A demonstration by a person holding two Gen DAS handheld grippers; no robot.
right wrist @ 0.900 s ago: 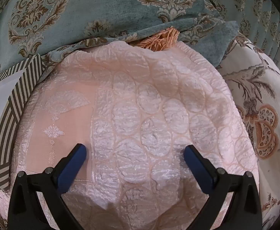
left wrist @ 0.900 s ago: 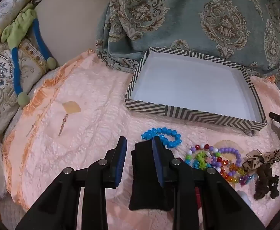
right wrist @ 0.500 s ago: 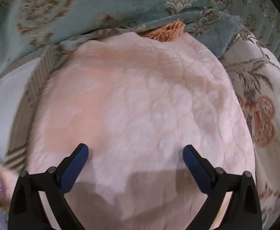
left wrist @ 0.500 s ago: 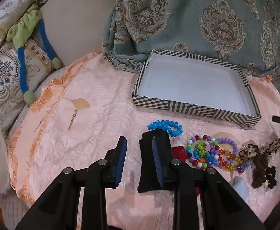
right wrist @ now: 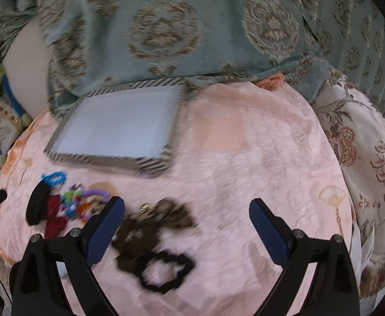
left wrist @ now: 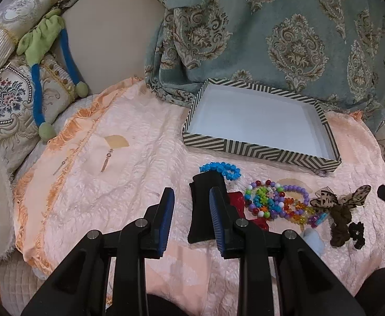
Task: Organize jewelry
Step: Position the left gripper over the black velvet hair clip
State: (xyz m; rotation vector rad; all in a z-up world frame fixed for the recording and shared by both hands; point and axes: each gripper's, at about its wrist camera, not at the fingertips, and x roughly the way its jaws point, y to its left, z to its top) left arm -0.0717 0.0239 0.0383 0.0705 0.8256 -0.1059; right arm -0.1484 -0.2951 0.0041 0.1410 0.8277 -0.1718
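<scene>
Your left claw [left wrist: 191, 210] is part open, empty; the right [right wrist: 185, 223] gapes wide over the scrunchie [right wrist: 166, 273] near the bedspread's [left wrist: 139, 158] front edge. Descend squarely, pinch one side, carry to the tray [left wrist: 258, 152].

The tray [left wrist: 260, 151] sits on the bedspread [left wrist: 139, 163], behind the bracelets [left wrist: 276, 201]; the bow [left wrist: 339, 200] lies to their right.
</scene>
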